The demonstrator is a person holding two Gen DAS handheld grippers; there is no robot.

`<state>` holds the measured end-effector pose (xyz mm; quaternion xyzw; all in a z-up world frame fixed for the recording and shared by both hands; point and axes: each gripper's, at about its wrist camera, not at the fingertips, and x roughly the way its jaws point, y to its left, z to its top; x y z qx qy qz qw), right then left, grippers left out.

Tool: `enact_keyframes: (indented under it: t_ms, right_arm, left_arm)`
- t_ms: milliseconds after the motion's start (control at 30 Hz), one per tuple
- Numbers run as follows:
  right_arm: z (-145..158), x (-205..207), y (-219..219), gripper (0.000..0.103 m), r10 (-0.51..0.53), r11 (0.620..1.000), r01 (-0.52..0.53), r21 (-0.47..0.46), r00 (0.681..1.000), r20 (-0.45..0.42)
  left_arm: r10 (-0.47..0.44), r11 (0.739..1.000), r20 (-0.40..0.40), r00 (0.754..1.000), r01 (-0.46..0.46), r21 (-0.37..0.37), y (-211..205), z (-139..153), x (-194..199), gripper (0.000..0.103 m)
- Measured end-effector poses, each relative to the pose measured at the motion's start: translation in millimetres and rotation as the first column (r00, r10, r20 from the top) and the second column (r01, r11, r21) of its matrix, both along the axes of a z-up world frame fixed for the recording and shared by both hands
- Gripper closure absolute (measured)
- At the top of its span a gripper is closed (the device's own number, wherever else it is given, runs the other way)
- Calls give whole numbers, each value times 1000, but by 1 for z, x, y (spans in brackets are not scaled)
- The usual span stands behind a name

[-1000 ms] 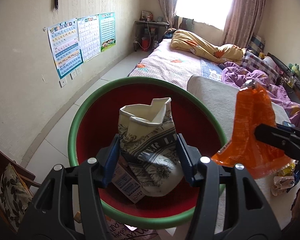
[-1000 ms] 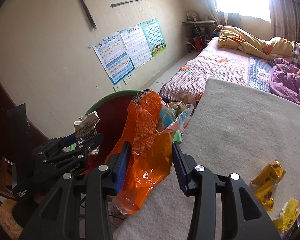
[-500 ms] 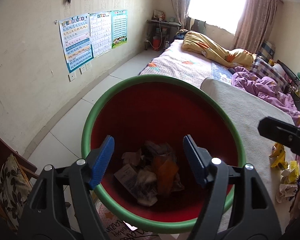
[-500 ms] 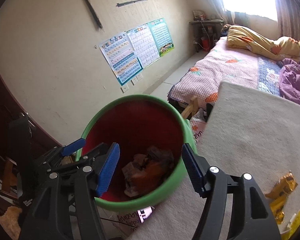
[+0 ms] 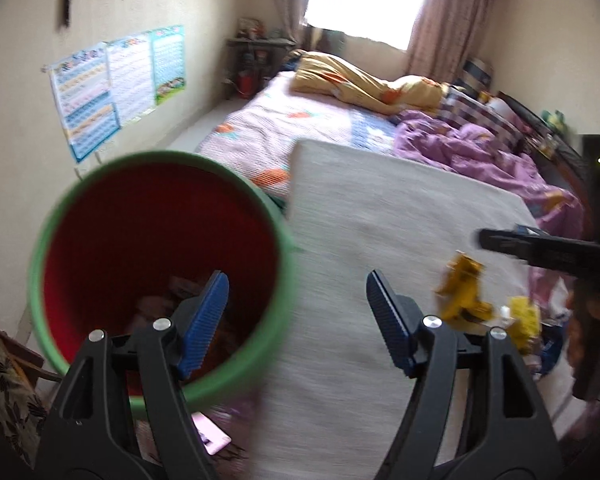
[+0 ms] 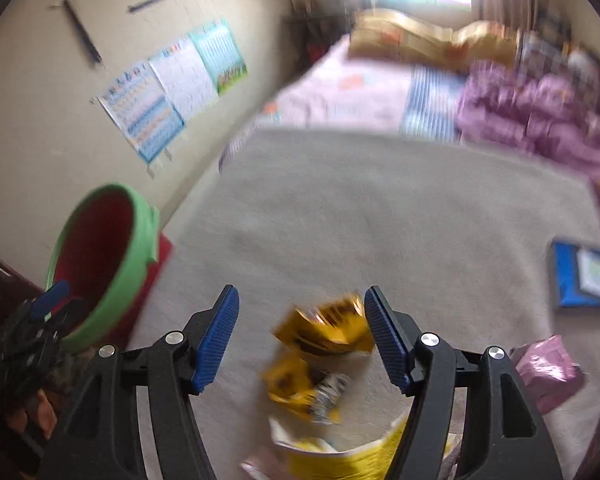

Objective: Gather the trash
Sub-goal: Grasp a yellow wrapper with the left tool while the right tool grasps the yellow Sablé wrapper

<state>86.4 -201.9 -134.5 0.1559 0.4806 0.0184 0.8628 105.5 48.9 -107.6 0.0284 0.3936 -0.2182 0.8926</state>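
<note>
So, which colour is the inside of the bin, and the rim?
The bin is red inside with a green rim, clearest in the left wrist view.

A home bedroom: unmade bed (image 5: 340, 120), curtained window (image 5: 364, 0), wall posters (image 5: 116, 84).

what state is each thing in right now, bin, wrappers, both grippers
bin: upright beside the grey mat, some trash at the bottom
yellow wrappers: loose and crumpled on the grey mat, not in the bin
pink wrapper: lying on the mat, untouched
left gripper: open, empty, near the bin's rim
right gripper: open, over the yellow wrappers, pads not pressing on them
</note>
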Motion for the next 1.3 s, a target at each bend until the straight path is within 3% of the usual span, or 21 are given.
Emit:
enact_keyframes:
  t_ms: [167,267,333,567,833,1033,1300]
  right_arm:
    - [-37,5,-11,39,29,999,-26,39,995,-91]
    - [-41,4,-17,53,61,993,-52,102,994,-91]
    - [-34,2,-19,60,77,992,-70,108,995,-65]
    - [6,-32,-45,60,29,992,-41,116,994,106]
    - [23,-68,-70,58,-5,992,-14,129,989,147]
    - [23,-79,-78,58,-11,989,-11,145,989,148]
    - [35,-80,-63,58,17,988,-45,145,982,187]
  left_arm:
    - [-31,999,-2,1000,31,16,-29,-1,-22,34]
    - [-30,999,-15,999,30,22,-44,-4,-31,34]
    - [-33,999,-31,999,33,24,-53,-8,-36,34]
    - [-96,995,-78,992,96,0,-94,-13,-37,33]
    - [-161,985,-224,961,171,24,-147,-54,-19,33]
    - [-136,989,-246,960,148,30,-154,-67,-17,56]
    - [-94,996,-174,980,95,-3,-133,-42,-24,62]
